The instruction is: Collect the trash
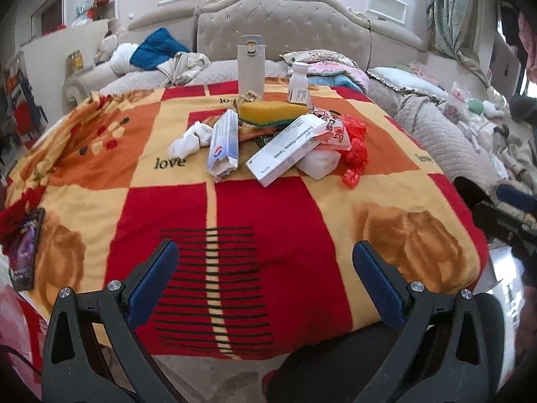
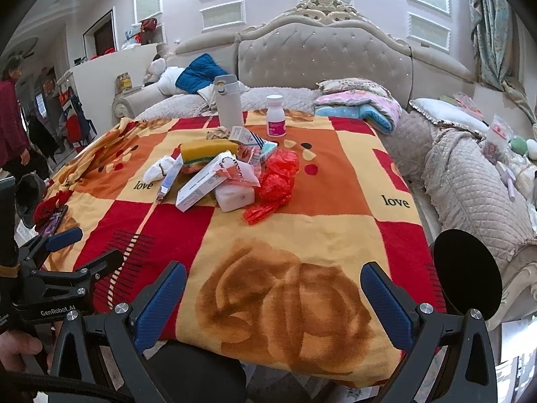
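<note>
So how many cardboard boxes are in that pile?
3 visible: a tablet box at the front, a toothpaste box to its left beside the sock, and a small box behind the sponge. More may be hidden.

Red, orange and yellow checked blanket (image 2: pixel 335 181) spread flat, tufted headboard (image 2: pixel 322 53) at twelve o'clock beyond it, blue jacket (image 2: pixel 198 72) heaped at eleven, folded pink-and-blue quilts (image 2: pixel 362 104) at one, dark phone (image 1: pixel 25 248) lying at nine on the blanket's edge.
</note>
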`<state>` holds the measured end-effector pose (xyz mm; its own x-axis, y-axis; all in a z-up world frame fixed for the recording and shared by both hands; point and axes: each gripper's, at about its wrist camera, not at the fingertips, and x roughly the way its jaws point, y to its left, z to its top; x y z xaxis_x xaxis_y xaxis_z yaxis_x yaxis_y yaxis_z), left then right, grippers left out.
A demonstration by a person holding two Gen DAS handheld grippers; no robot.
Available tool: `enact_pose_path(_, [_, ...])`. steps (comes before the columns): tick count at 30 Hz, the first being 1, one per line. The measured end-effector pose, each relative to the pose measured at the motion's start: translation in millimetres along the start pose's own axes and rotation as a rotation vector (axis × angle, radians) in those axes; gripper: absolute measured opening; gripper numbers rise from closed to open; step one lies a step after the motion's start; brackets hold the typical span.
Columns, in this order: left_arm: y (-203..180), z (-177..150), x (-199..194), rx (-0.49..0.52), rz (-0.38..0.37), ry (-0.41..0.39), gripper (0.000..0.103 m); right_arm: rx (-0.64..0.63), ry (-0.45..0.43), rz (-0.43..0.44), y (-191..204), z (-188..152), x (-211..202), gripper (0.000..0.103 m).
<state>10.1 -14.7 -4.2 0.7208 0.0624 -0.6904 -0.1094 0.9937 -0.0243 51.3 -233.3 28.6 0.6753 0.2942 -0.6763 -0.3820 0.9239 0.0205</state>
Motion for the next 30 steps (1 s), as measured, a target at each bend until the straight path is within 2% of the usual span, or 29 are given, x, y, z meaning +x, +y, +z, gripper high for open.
enact_pose_path(9, [8.3, -0.3, 3.1, -0.033, -0.016, 0.033, 0.103, -0.016, -0.007, 0.008, 5.9, 3.8, -0.7, 0.103])
enact_pose_path(30, [18.9, -5.1, 2.3, -0.090, -0.016, 0.038, 0.103, -0.030, -0.004, 0.002, 7.5, 2.0, -1.8, 0.103])
